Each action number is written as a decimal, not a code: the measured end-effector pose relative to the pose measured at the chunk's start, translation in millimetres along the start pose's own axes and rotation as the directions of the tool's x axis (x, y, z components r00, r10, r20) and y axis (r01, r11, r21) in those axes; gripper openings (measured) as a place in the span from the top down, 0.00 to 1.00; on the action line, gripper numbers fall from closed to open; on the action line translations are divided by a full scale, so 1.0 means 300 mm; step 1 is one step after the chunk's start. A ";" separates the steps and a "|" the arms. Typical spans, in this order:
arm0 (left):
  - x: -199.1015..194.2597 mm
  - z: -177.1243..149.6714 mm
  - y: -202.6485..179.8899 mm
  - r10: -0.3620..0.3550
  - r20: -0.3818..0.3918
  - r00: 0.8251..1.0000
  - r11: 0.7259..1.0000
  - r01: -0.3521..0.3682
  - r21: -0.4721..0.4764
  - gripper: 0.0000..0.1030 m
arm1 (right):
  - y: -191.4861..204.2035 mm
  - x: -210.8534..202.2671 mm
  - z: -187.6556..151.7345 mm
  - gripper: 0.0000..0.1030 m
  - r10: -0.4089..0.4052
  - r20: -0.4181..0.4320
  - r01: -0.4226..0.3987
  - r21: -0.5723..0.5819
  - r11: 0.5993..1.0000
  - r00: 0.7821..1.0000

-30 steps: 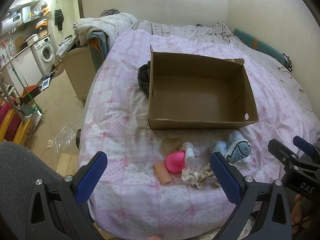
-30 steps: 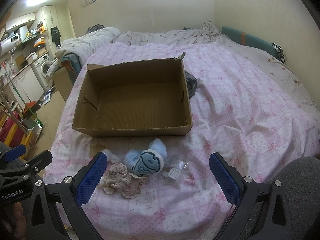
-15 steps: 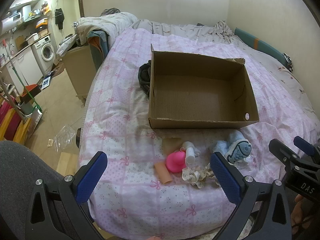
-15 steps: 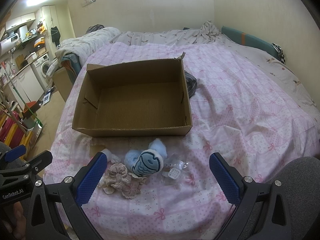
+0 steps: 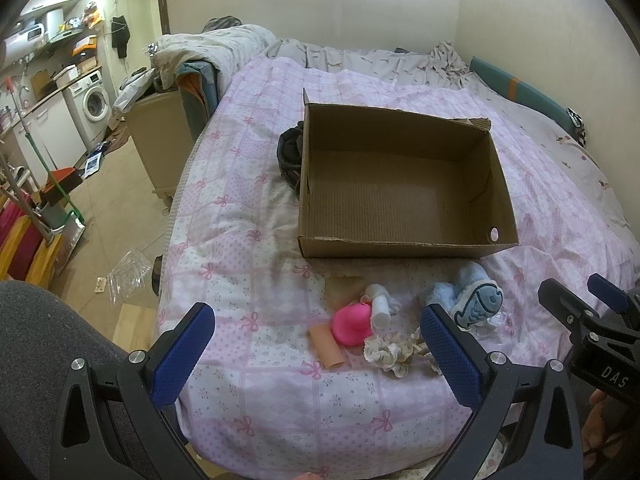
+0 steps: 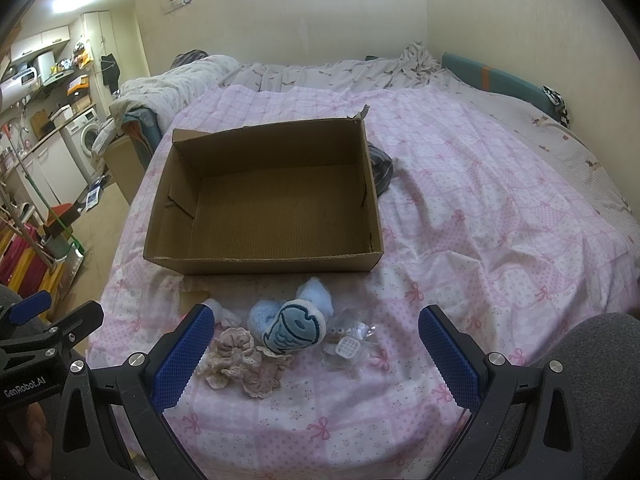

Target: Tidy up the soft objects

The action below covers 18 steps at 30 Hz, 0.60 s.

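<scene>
While both hand-held grippers, left (image 5: 316, 344) and right (image 6: 316, 344), gape wide holding nothing, one empty cardboard box (image 6: 264, 216) on pink bed (image 6: 480, 216), one blue fish plush (image 6: 294, 328) and one frilly scrunchie (image 6: 240, 360) just before it

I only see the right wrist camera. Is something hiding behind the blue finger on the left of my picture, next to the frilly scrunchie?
Observer: Yes. A bright pink toy lies on the quilt, just left of the scrunchie.
Operator: Ooh! Is anything else there?
Observer: A peach tube lies close beside the pink toy, on its left.
Operator: Does the box have any holes?
Observer: One round hole, in the right wall of the cardboard box, near the front corner.
</scene>
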<state>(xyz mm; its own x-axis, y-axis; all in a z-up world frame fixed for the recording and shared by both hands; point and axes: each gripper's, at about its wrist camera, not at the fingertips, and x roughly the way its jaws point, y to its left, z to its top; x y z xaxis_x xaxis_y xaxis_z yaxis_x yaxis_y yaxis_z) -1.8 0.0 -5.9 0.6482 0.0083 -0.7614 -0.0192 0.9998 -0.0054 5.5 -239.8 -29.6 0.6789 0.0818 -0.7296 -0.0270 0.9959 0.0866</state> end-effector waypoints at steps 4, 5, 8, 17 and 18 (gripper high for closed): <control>0.000 -0.001 0.000 0.000 -0.001 1.000 1.000 0.000 -0.001 0.00 | -0.001 0.001 0.000 0.00 0.000 0.001 0.000 0.000 1.000 1.000; 0.000 0.000 0.000 0.001 0.000 1.000 1.000 -0.001 0.000 0.00 | 0.001 0.000 0.000 0.00 0.000 0.000 0.000 0.000 1.000 1.000; 0.000 -0.001 0.002 0.001 0.001 1.000 1.000 -0.001 -0.001 0.00 | 0.003 -0.001 0.001 0.00 0.000 -0.001 0.000 -0.002 1.000 1.000; -0.010 0.042 0.010 0.006 -0.022 1.000 1.000 -0.006 -0.013 0.00 | 0.001 -0.004 0.008 0.00 -0.008 0.006 0.008 -0.008 1.000 1.000; -0.007 0.058 0.006 0.002 -0.031 1.000 1.000 -0.002 -0.011 0.00 | 0.003 -0.008 0.018 0.00 0.002 0.003 -0.002 -0.010 1.000 1.000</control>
<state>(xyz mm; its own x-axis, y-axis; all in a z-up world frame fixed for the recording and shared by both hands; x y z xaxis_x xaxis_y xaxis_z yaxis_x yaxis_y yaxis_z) 9.9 2.1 7.0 0.6243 0.0092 -0.7811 -0.0286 0.9995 -0.0110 7.9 -239.2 -24.2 0.6810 0.0839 -0.7275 -0.0362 0.9961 0.0811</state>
